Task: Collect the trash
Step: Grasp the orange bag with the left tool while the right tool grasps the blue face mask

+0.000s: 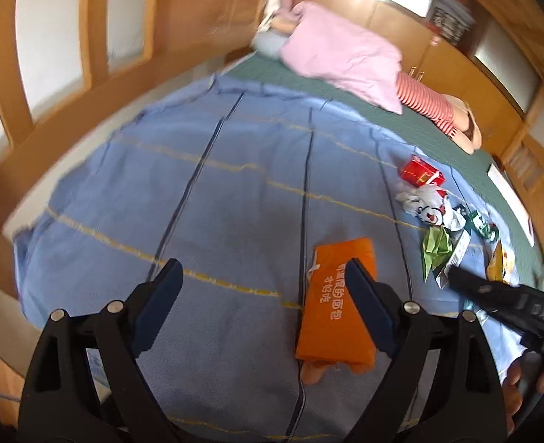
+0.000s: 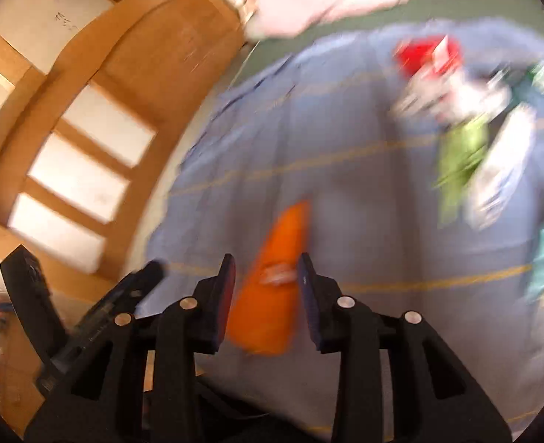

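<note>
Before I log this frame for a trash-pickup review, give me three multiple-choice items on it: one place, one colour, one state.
1. Where does the orange wrapper lie?
A. on the blue bedspread
B. on the pink pillow
C. on the floor

2. What colour is the small box beyond the trash pile?
A. yellow
B. red
C. black

3. How do the left gripper jaws stand?
A. wide apart, empty
B. clamped on the wrapper
C. clamped on the box

Key: 1 A, striped blue cloth surrounds it; 2 B, red with gold print; 3 A, only bedspread shows between the pads.
</note>
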